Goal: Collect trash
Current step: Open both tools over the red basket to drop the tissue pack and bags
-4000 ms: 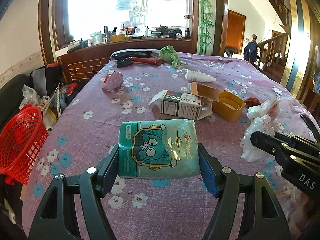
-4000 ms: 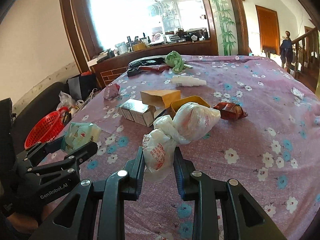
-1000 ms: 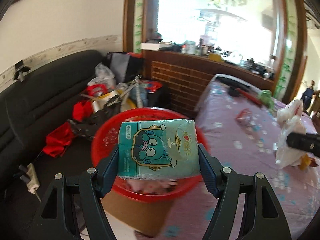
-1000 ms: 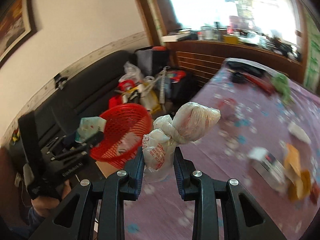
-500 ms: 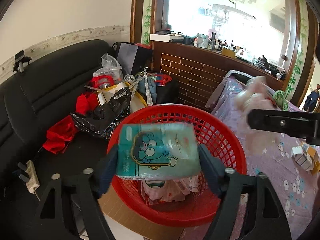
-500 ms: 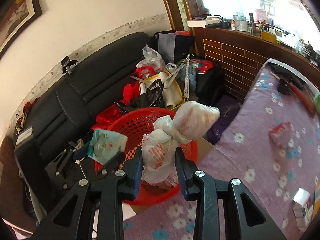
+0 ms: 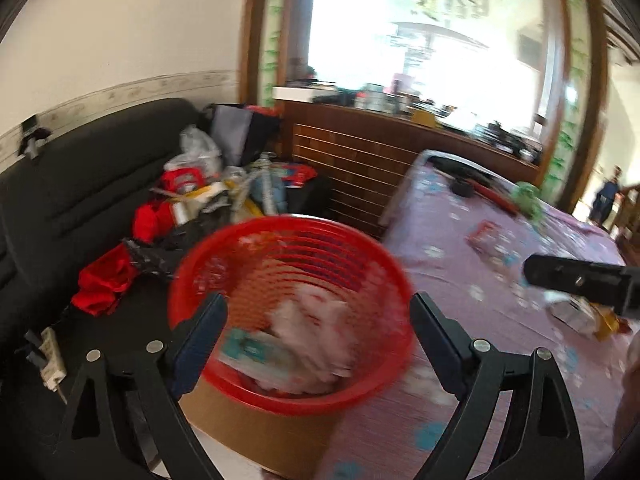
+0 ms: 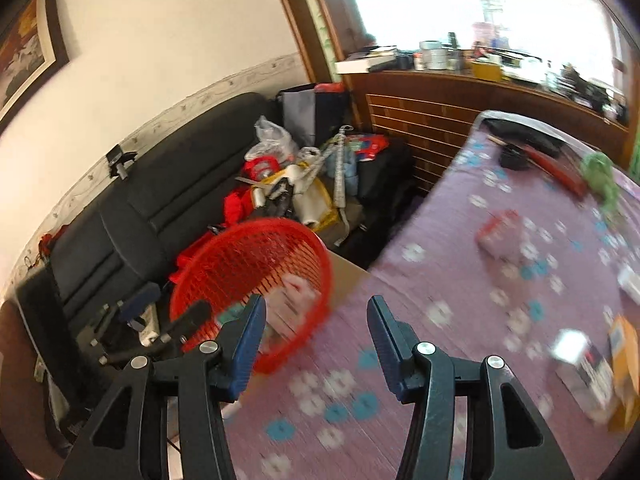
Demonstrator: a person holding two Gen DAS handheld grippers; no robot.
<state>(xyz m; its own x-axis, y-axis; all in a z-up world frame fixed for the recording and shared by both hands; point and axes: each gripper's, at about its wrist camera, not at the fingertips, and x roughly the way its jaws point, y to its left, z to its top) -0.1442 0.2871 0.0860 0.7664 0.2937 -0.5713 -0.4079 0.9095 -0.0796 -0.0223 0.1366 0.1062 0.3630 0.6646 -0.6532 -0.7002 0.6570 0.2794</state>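
Both grippers — left [image 7: 318, 336], right [image 8: 316, 338] — now spread empty (trash dropped in red basket [image 7: 360, 248]).

Black sofa [image 7: 80, 184] against cream wall [image 7: 120, 32], brick-patterned wooden counter [image 7: 380, 152], bright window [image 7: 420, 28], framed picture [image 8: 24, 56]

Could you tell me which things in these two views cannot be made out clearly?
- Contents of the red basket: left wrist view, motion blur; only a teal packet and pale lumps show.
- Boxes on the purple tablecloth: right wrist view, blurred, cut by the edge.
- Counter items: overexposed, too small.
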